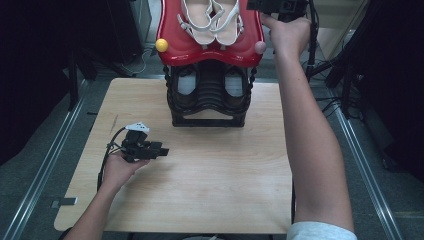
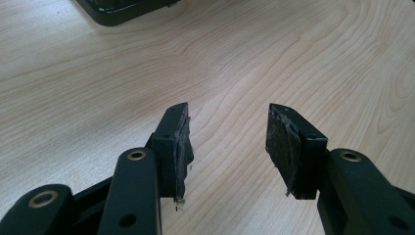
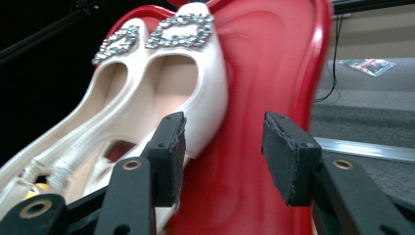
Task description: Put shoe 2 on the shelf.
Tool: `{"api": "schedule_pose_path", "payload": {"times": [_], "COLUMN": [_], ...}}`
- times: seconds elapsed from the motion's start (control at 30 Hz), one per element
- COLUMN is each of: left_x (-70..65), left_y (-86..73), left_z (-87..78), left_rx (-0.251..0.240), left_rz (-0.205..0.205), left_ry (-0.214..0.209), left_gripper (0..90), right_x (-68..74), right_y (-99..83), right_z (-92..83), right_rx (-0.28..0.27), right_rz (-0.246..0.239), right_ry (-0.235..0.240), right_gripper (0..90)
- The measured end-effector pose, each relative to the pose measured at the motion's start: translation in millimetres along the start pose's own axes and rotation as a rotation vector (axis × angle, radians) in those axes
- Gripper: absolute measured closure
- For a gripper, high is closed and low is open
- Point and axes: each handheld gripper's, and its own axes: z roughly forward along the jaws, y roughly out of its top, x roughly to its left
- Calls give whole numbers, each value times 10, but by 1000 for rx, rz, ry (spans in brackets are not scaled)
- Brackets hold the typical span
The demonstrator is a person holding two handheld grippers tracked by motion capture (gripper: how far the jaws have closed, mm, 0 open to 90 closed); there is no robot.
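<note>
A pair of white sandals with glittering buckles lies on the red top shelf of a shoe rack. My right gripper is open just beside the nearer sandal, over bare red shelf, with nothing between its pads. In the high view the right gripper sits at the shelf's far right corner, partly cut off by the frame's top edge. My left gripper rests low over the wooden table, open and empty.
The rack's black lower tier holds a pair of dark shoes and stands at the table's far middle; its base corner lies ahead of the left gripper. A yellow knob and a pink knob cap the red shelf's front corners.
</note>
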Motion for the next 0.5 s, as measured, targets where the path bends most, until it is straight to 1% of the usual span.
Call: {"api": "schedule_pose_path", "payload": {"times": [0.1, 0.3, 0.37, 0.4, 0.43, 0.5], "left_x": [-1, 6, 8, 9, 9, 13], "left_y": [4, 7, 7, 7, 8, 9], "left_z": [3, -1, -4, -5, -5, -8], "left_rx": [-2, -11, -12, -14, -15, -13], "left_rz": [0, 0, 1, 3, 4, 0], "left_ry": [1, -1, -3, -4, -4, -5], "left_gripper": [513, 504, 511, 514, 515, 515], "right_x": [-92, -312, -383, -422, -445, -522], "right_y": [-43, -141, -187, -209, -219, -246], "right_z": [-50, -159, -185, -207, -220, -249], "right_rx": [1, -10, -7, -12, -14, -13], "right_rz": [-8, 17, 18, 10, 8, 22], "right_ry": [-13, -18, -29, -46, -54, -58], "right_gripper": [516, 485, 483, 484, 484, 484]}}
